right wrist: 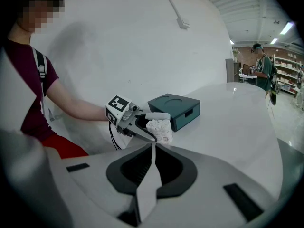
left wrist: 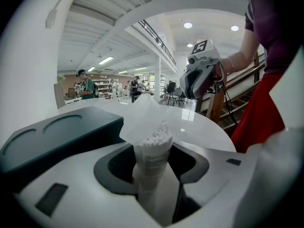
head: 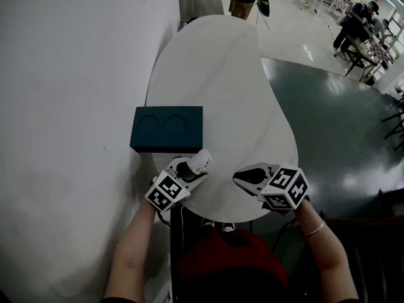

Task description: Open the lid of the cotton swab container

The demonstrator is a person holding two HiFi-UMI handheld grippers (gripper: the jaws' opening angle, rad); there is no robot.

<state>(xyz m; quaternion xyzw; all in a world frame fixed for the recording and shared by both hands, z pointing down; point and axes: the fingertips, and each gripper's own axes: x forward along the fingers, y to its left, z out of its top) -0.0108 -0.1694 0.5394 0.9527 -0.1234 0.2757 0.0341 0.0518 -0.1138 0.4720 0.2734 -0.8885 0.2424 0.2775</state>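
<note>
The swab tub (left wrist: 153, 161) sits clamped between the jaws of my left tongs (left wrist: 154, 186). It is held off the table (head: 221, 74), just in front of the teal box (head: 167, 128). My right tongs (right wrist: 151, 175) hang near it but apart, with the jaws pressed together on nothing. I count one tub, one box and two tongs. Only the left gripper view shows me the lid (left wrist: 141, 114) flipped up and the swab heads bare. From the head view the tub is just a white stub.
</note>
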